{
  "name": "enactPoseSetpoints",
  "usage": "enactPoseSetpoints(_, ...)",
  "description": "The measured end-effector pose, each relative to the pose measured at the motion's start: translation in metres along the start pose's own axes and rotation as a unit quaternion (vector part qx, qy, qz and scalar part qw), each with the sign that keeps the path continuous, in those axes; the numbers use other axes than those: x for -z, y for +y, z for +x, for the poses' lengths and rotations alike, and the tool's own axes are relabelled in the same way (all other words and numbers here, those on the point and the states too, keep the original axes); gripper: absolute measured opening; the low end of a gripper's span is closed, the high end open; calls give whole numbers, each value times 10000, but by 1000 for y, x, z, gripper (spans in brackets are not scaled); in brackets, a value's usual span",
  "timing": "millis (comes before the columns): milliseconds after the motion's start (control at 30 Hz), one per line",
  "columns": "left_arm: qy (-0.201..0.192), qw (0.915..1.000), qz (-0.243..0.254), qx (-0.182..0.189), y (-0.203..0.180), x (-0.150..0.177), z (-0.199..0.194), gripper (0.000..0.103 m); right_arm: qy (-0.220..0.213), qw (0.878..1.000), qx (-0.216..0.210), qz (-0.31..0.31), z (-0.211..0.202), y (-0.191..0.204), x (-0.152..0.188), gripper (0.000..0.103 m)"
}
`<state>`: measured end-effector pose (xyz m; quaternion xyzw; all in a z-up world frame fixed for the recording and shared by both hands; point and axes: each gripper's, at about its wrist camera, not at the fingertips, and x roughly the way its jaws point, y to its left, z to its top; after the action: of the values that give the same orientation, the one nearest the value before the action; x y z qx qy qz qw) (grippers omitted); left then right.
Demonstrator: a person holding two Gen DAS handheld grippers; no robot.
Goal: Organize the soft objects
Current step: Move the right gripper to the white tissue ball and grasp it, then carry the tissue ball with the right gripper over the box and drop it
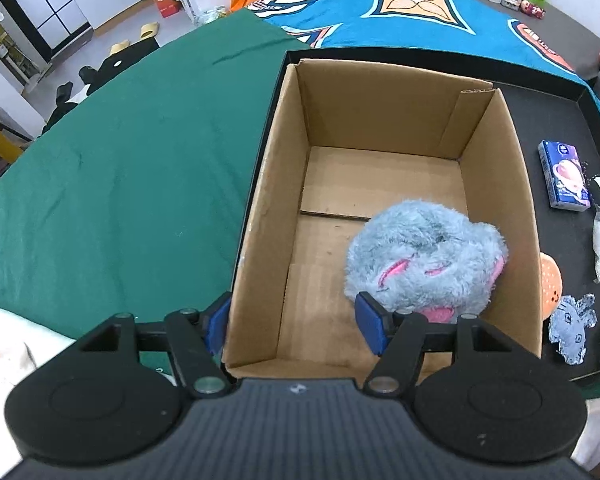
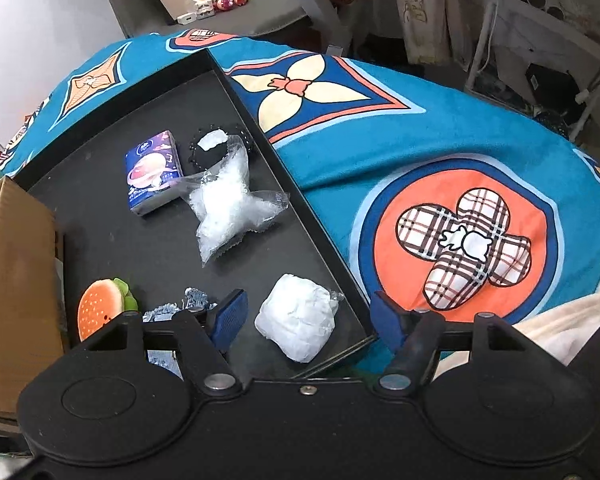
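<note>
Your left gripper [image 1: 296, 326] hangs wide open and empty, straddling the box [image 1: 260, 216] wall; closing there would snag cardboard. One grey plush [image 1: 424, 260] already lies inside. Your right gripper [image 2: 308, 318] is likewise spread and empty over one white bundle [image 2: 298, 316] on the tray [image 2: 256, 124], whose slick wrap may slip. Left outside: one tissue pack [image 2: 153, 170], one clear bag [image 2: 228, 208], one burger toy [image 2: 100, 306], one denim toy [image 1: 572, 326].

Your right gripper [image 2: 306, 316] hangs wide open over the black tray [image 2: 112, 216].
Between its fingers lies a white wrapped bundle [image 2: 296, 316]; beyond sit a clear plastic bag [image 2: 228, 204], tissue pack [image 2: 152, 172], burger plush [image 2: 100, 304] beside the cardboard box [image 2: 16, 276].
</note>
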<state>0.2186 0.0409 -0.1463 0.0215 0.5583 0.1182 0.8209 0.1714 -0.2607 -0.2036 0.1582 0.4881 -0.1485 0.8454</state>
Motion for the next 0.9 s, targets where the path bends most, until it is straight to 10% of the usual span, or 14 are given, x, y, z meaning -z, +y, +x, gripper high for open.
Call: enactPoseSetpoints(900, -99, 9999, 6, -57, -3, -4, -6, 64, 57, 9993, -363, 35, 8, -2, -3, 47)
